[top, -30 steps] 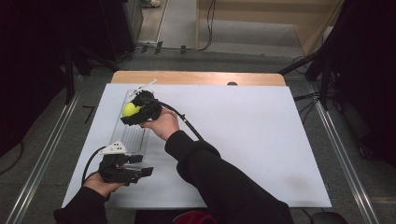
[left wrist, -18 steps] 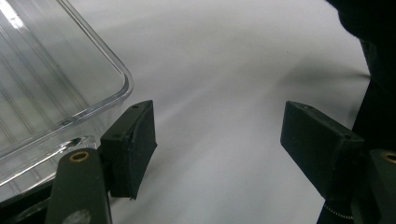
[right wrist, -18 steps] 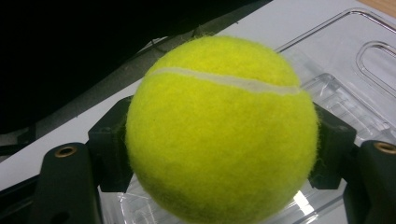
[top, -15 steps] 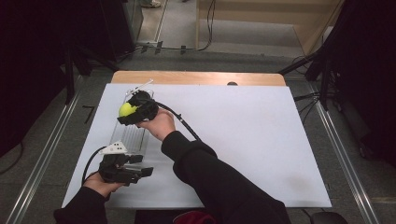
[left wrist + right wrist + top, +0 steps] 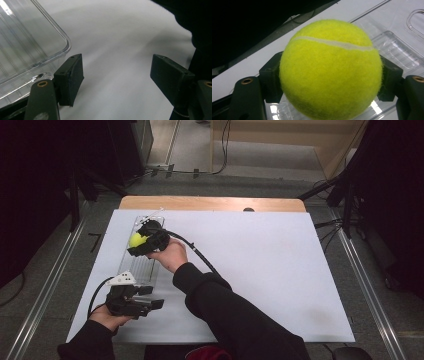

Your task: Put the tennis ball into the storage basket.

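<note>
A yellow tennis ball (image 5: 330, 70) sits between the black jaws of my right gripper (image 5: 141, 241), which is shut on it. In the high view the ball (image 5: 136, 240) hangs over the far part of a clear plastic tray (image 5: 145, 265) at the left of the white table. My left gripper (image 5: 150, 297) rests low near the table's front left, just past the tray's near end. Its jaws stand wide open with bare table between them (image 5: 117, 80), and the tray's rounded corner (image 5: 63, 50) lies beside its left jaw.
The white table top (image 5: 260, 265) stretches wide to the right of the tray. A wooden strip (image 5: 210, 203) runs along its far edge. A dark-sleeved arm (image 5: 235, 315) crosses the front middle. Metal rails (image 5: 47, 285) flank the table on the floor.
My right gripper with the ball has shifted a little toward the far end of the tray. The left gripper has stayed where it was.
</note>
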Action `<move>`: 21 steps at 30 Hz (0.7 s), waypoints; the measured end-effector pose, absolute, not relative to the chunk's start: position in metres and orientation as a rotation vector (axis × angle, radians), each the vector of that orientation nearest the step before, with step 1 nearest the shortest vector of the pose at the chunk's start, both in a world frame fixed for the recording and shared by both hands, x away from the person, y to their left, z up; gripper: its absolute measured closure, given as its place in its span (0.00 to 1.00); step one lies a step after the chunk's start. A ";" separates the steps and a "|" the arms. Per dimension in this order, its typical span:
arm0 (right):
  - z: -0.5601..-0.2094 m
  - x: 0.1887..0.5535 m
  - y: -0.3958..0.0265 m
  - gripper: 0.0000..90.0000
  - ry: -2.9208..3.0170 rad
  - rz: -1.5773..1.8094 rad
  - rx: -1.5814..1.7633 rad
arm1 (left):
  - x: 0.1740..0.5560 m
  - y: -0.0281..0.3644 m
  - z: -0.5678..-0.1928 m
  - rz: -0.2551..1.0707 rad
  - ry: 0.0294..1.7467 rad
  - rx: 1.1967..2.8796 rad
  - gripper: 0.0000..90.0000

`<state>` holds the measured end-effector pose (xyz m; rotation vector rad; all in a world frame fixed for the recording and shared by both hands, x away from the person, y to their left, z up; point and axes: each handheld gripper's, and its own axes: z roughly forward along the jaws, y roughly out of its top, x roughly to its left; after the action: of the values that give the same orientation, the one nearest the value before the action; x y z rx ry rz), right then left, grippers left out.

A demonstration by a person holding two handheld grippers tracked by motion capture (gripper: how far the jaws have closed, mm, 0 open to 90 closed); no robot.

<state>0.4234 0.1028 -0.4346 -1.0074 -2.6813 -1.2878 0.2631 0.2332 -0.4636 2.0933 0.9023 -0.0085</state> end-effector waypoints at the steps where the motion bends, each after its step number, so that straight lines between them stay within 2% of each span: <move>1: -0.435 0.423 0.103 0.26 -2.680 -1.285 -1.007 | 0.263 0.233 -0.464 -0.009 0.903 2.093 0.30; 21: -0.455 0.422 0.108 0.26 -2.693 -1.221 -0.991 | 0.263 0.233 -0.463 -0.010 0.904 2.092 0.30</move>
<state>0.4218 0.1083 -0.4549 -0.9907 -2.6926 -1.2213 0.2628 0.2331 -0.4635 2.0924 0.9042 -0.0100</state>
